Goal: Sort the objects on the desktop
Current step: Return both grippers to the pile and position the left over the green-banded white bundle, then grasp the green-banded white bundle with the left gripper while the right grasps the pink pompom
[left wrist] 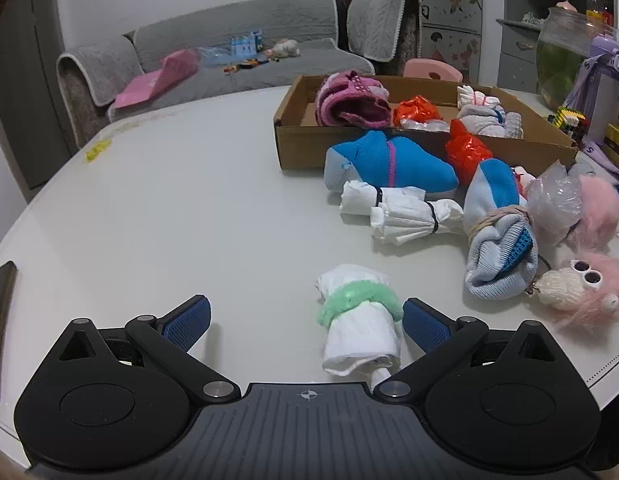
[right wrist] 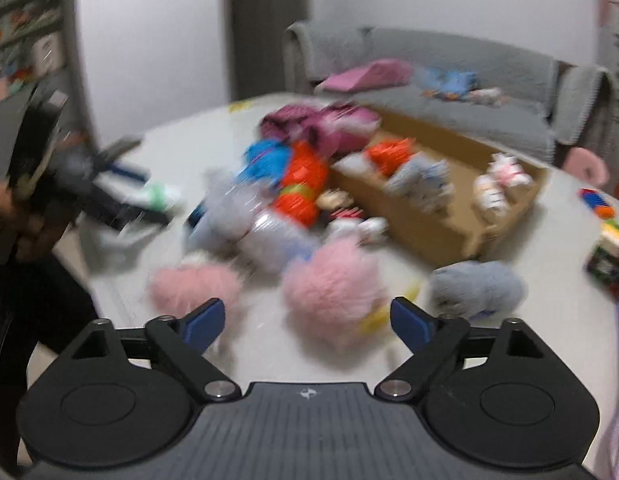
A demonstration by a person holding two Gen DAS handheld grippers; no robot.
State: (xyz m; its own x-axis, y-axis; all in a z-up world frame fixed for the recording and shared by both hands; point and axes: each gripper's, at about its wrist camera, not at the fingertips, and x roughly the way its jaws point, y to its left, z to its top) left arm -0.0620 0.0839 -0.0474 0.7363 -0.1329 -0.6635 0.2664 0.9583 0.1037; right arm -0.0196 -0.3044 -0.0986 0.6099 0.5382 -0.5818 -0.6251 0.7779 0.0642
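- The white oval counter [left wrist: 169, 208] carries everything; its left half is bare, and the clutter sits to the right in the left wrist view.
- The shallow brown cardboard box [left wrist: 305, 148] stands at the far right of the counter, open-topped, with a purple knitted bundle [left wrist: 351, 100], an orange crinkled foil bundle [left wrist: 415, 110] and small white bundles already inside. It looks like the sorting bin.
- Between box and gripper lies a loose heap: a blue and pale-blue rolled sock [left wrist: 385, 164], a second pale-blue sock bound with rubber bands [left wrist: 497, 240], two white paper rolls tied with black bands [left wrist: 401, 212] and a pink fluffy toy with goggle eyes [left wrist: 585, 292]. These crowd the straight path to the box, so a carry would probably need to go over them.
- The white rolled cloth with a green fuzzy band [left wrist: 359, 320] lies on the counter just ahead of the left gripper [left wrist: 305, 320], nearer its right pad, apart from the heap. It looks light, soft and squashy; the banded middle seems the firmest place to pinch.
- The left gripper stands spread wide, pinching nothing.
- The right gripper [right wrist: 307, 324], in a blurred view, is spread too, with a pink fluffy pompom [right wrist: 333, 288] just ahead of it and not yet pinched.
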